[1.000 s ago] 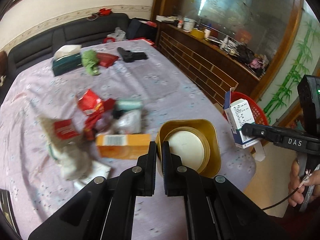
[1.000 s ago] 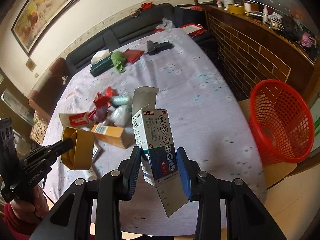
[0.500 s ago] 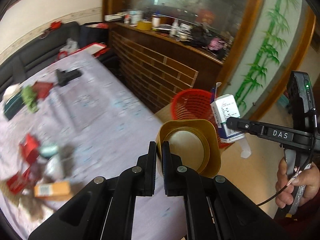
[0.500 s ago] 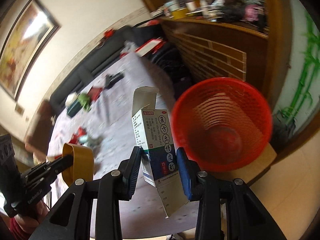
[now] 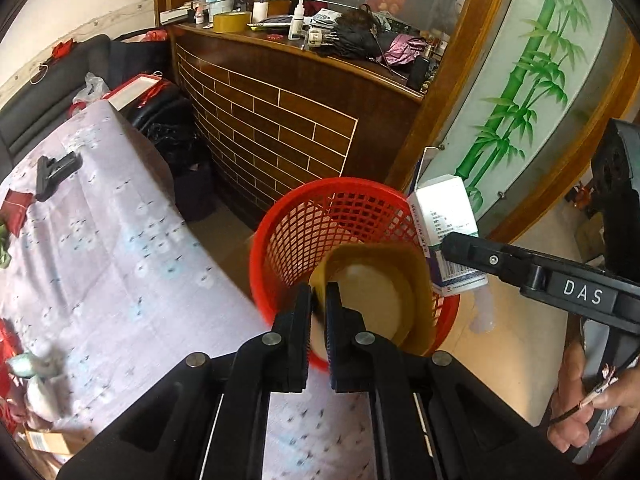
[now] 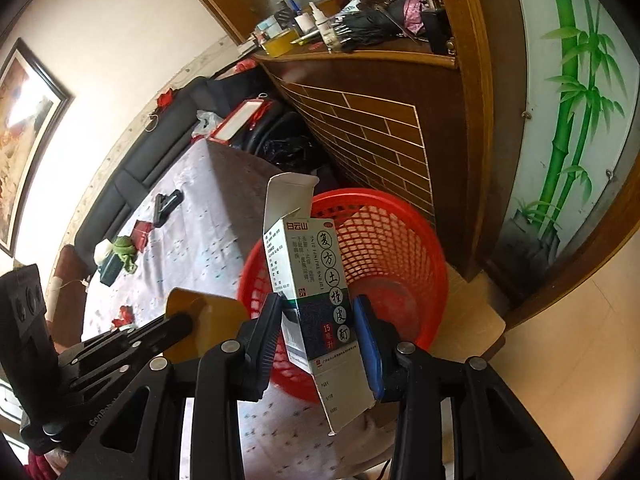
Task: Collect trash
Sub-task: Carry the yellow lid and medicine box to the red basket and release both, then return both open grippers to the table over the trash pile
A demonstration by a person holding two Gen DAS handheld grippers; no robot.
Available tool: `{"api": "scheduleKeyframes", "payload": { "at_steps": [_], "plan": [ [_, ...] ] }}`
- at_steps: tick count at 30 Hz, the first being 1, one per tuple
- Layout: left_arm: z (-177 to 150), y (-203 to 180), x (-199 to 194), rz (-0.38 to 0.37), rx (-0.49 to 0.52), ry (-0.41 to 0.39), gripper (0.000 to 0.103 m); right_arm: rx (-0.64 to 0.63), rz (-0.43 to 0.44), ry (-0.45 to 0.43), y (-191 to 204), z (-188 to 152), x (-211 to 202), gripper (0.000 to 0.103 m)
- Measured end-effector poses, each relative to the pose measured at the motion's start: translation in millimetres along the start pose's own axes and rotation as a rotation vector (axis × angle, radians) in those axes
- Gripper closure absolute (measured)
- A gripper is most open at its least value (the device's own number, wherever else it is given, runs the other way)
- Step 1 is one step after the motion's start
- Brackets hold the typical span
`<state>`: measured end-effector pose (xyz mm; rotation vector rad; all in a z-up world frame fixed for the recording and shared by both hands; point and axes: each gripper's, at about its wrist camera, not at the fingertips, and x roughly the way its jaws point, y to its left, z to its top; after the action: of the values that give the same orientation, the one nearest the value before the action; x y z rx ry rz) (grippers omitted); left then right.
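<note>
- The table kept several scraps, so most collecting remained.
- The red basket beside it looked empty.
- The right gripper pinched a carton above it.
- The left gripper pinched a yellow tape roll over its rim.

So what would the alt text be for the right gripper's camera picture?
The right gripper grips an opened medicine box above a red mesh basket. Left of it, the left gripper holds a yellow tape roll.
</note>
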<state>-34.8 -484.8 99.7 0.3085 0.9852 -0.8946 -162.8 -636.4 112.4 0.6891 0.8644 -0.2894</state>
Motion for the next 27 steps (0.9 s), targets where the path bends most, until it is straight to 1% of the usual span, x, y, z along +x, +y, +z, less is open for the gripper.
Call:
{"api": "scheduleKeyframes", "payload": {
  "at_steps": [1, 2, 3, 4, 5, 7, 9, 11, 13, 14, 20, 27],
  "plan": [
    [1.1, 0.3, 0.4, -0.002, -0.004, 0.001, 0.090, 0.000, 0.002, 0.002, -1.5, 2.1, 1.2, 0.061],
    [2.0, 0.7, 0.8, -0.004, -0.008, 0.002, 0.082, -0.001, 0.000, 0.002, -3.4, 5.0, 2.3, 0.060],
    [2.7, 1.5, 0.0, -0.002, -0.016, -0.002, 0.078, -0.002, -0.003, -0.004, -4.7, 8.0, 2.9, 0.059],
    [2.9, 2.6, -1.0, 0.001, -0.022, -0.007, 0.071, -0.007, -0.002, -0.008, -4.8, 10.4, 3.2, 0.057],
    [2.7, 4.0, -2.9, 0.004, -0.030, -0.014, 0.069, -0.015, 0.000, -0.015, -4.5, 13.5, 2.0, 0.053],
    [1.6, 8.3, -7.1, 0.012, -0.041, -0.015, 0.069, -0.032, -0.022, -0.032, -3.9, 15.9, -1.2, 0.051],
    [-1.5, 14.3, -13.3, 0.024, -0.056, -0.020, 0.069, -0.051, -0.026, -0.038, -1.7, 16.1, -3.3, 0.051],
    [-7.3, 22.5, -21.4, 0.038, -0.079, -0.030, 0.063, -0.063, -0.022, -0.036, 1.8, 15.5, -3.9, 0.051],
    [-15.3, 32.2, -30.4, 0.054, -0.112, -0.040, 0.059, -0.075, -0.017, -0.029, 6.4, 13.4, -2.8, 0.051],
    [-19.9, 37.6, -35.2, 0.058, -0.129, -0.045, 0.059, -0.088, -0.010, -0.022, 10.9, 11.5, -1.2, 0.051],
    [-52.4, 75.9, -65.0, 0.113, -0.232, -0.064, 0.058, -0.163, 0.017, 0.022, 42.6, -5.1, 12.7, 0.050],
    [-105.5, 123.4, -101.0, 0.174, -0.362, -0.070, 0.058, -0.246, 0.074, 0.093, 94.6, -31.3, 35.0, 0.049]
  ]
}}
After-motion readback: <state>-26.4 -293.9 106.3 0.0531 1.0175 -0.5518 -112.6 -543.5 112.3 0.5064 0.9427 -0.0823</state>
